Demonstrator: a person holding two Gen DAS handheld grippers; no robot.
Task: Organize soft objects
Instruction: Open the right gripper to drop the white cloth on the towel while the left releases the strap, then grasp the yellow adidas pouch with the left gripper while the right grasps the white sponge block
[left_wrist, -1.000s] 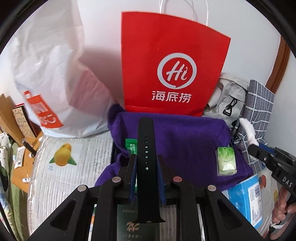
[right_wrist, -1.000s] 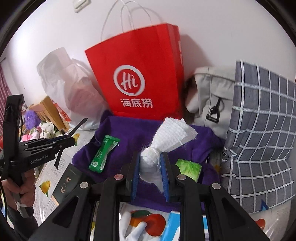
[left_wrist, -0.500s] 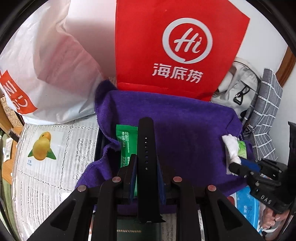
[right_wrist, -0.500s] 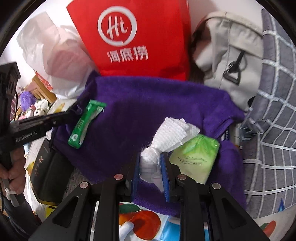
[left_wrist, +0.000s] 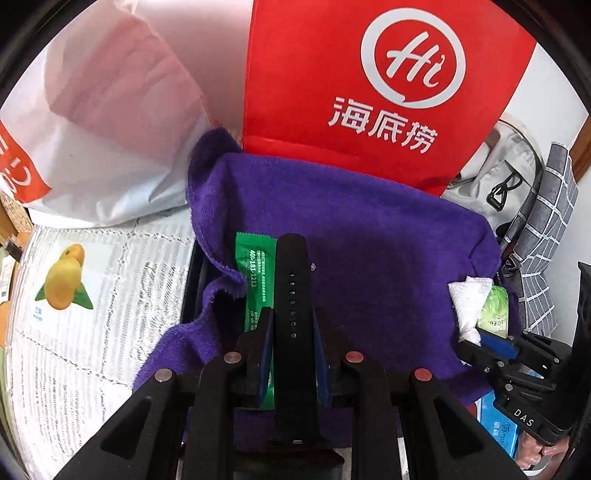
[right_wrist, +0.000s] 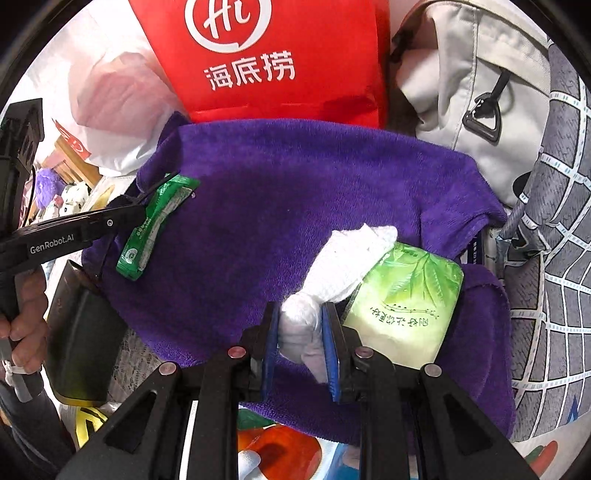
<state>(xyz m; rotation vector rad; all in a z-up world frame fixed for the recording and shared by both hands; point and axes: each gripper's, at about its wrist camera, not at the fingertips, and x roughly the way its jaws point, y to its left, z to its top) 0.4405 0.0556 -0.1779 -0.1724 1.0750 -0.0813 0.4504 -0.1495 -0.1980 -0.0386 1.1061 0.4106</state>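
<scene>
The left tongs (left_wrist: 291, 332) are clenched on a black watch strap (left_wrist: 293, 295), held lengthwise between the blue pads just above a green sachet (left_wrist: 255, 280) lying on the purple towel (left_wrist: 369, 240). The right tongs (right_wrist: 301, 328) grasp a crumpled white tissue (right_wrist: 343, 266), its loose end draped over a pale green tissue pack (right_wrist: 406, 306) on the same towel. Behind the towel stand a red paper bag (left_wrist: 369, 74), a white plastic bag (left_wrist: 103, 122) and a grey backpack (right_wrist: 461, 74).
</scene>
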